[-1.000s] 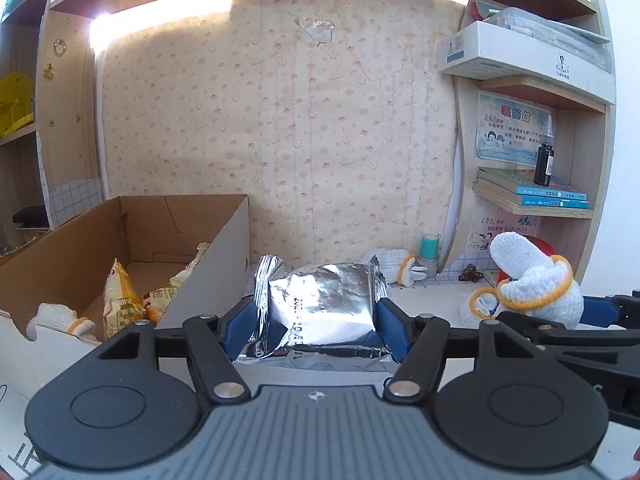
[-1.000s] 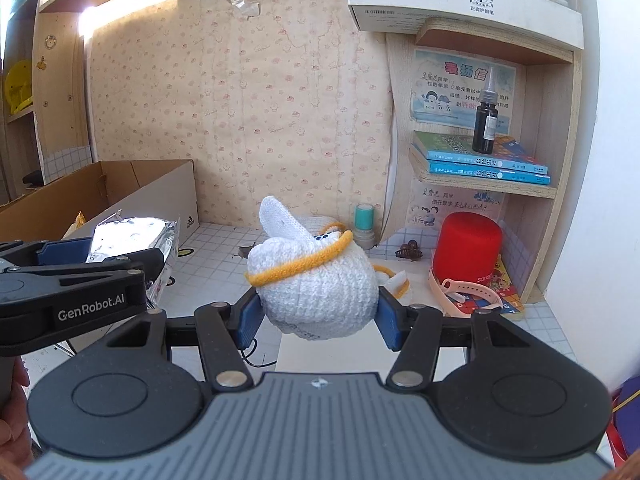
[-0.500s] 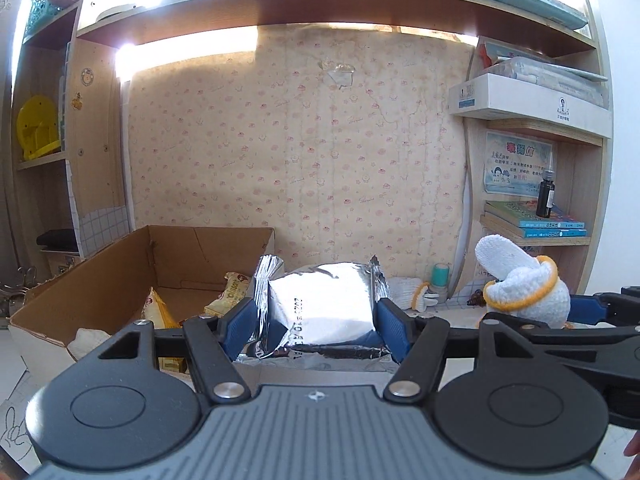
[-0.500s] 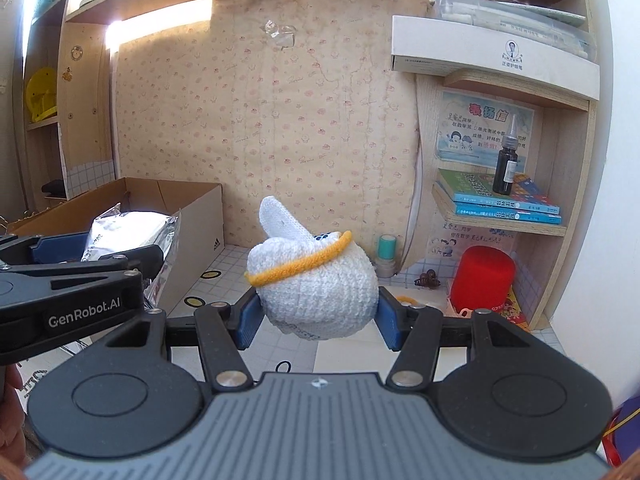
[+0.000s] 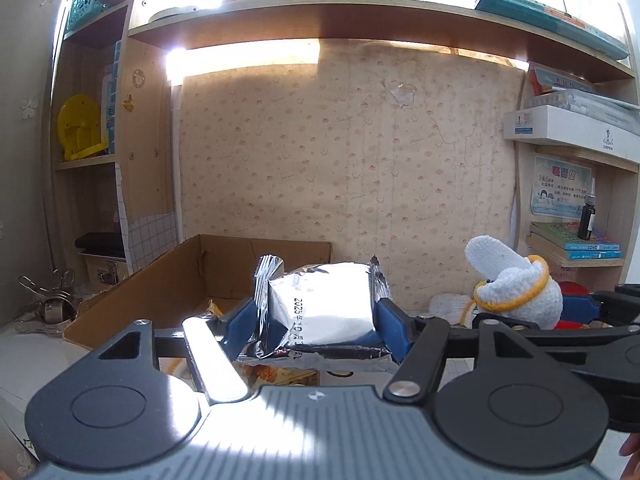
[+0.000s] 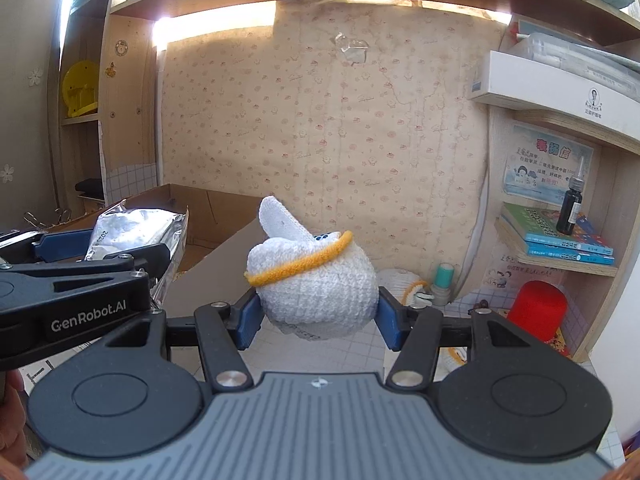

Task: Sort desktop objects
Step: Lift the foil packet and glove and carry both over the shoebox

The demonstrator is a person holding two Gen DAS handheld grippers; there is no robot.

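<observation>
My left gripper point(image 5: 316, 320) is shut on a silver foil packet point(image 5: 320, 308), held in the air near the open cardboard box point(image 5: 160, 280). In the right wrist view that packet point(image 6: 132, 228) and the left gripper point(image 6: 100, 264) show at the left. My right gripper point(image 6: 316, 316) is shut on a balled white knitted glove with a yellow cuff point(image 6: 316, 284), raised above the tiled desk. That glove point(image 5: 516, 292) shows at the right of the left wrist view. Yellow snack packs lie in the box, mostly hidden.
Another white glove point(image 6: 404, 284) and a teal-capped stamp point(image 6: 442, 280) lie by the back wall. A red cylinder point(image 6: 540, 312), books point(image 6: 560, 236) and a dark bottle point(image 6: 572, 208) fill the right shelves. Metal clips point(image 5: 52, 300) lie left of the box.
Both grippers have risen together, each keeping its hold; the box and desk have dropped lower in view and the upper shelves have come into sight.
</observation>
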